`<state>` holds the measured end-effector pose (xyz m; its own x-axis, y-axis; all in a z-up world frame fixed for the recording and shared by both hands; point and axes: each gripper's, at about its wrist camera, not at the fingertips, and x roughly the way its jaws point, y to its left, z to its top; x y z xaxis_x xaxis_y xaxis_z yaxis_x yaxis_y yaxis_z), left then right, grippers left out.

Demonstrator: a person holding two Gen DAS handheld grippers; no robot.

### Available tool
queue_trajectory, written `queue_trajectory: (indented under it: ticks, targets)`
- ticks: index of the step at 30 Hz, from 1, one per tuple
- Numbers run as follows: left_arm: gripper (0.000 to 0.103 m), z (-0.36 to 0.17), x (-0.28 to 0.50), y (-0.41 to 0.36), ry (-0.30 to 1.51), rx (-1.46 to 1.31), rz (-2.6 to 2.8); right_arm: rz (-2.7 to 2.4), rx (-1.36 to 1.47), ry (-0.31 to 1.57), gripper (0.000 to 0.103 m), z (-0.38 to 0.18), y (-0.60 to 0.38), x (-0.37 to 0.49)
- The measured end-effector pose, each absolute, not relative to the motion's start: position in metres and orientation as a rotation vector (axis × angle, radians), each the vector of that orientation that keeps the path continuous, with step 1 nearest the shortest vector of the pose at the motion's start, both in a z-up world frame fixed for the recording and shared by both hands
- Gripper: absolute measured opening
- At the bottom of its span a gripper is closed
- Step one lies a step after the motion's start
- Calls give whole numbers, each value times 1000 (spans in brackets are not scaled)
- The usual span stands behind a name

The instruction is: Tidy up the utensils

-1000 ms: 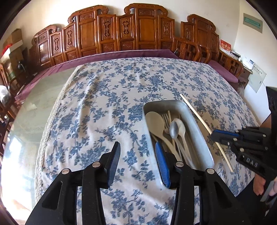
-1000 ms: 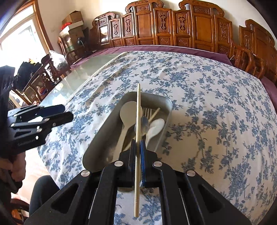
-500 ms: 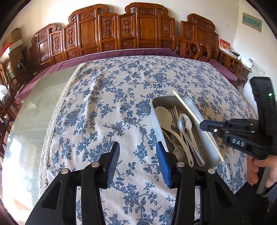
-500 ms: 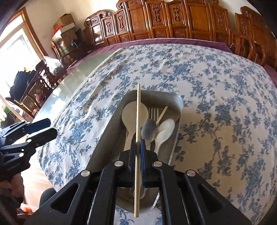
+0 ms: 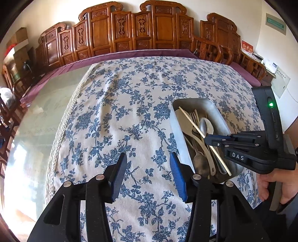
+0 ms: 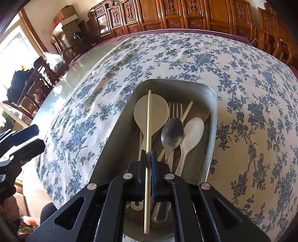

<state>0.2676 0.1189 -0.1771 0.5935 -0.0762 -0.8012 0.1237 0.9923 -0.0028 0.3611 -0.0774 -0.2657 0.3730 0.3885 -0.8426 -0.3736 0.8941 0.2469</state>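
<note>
black plastic left gripper (image 5: 147,173), silver screw heads along the linkage arms, one ribbed blue pad (image 5: 177,176) facing a black one. same build on the right gripper (image 6: 148,158), white "das" lettering, green light on the housing.

A: We've got carved wooden chairs (image 5: 158,28) lined along the wall, and a blue floral tablecloth (image 5: 130,104) over the glass-topped table (image 5: 41,119).

B: We also see cardboard boxes (image 6: 65,17) stacked near the window (image 6: 13,42).
</note>
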Motion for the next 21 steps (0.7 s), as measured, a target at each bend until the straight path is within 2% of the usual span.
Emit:
queue_trajectory:
  ticks: [3, 6, 14, 17, 19, 21]
  targets:
    - [45, -174, 266, 117, 926, 52, -115, 511, 13, 1057, 8, -260, -77, 358]
    - [46, -168, 263, 113, 918, 60, -110, 511, -15, 1030, 17, -253, -79, 352]
    - [46, -153, 255, 93, 891, 68, -122, 506, -26, 929, 19, -218, -107, 327]
    - [50, -148, 252, 83, 881, 63, -127, 488, -36, 883, 34, -203, -120, 314]
    - [54, -144, 248, 75, 871, 64, -128, 471, -44, 854, 60, -193, -133, 303]
    - [64, -142, 245, 69, 864, 67, -126, 445, -45, 828, 81, -185, -143, 294]
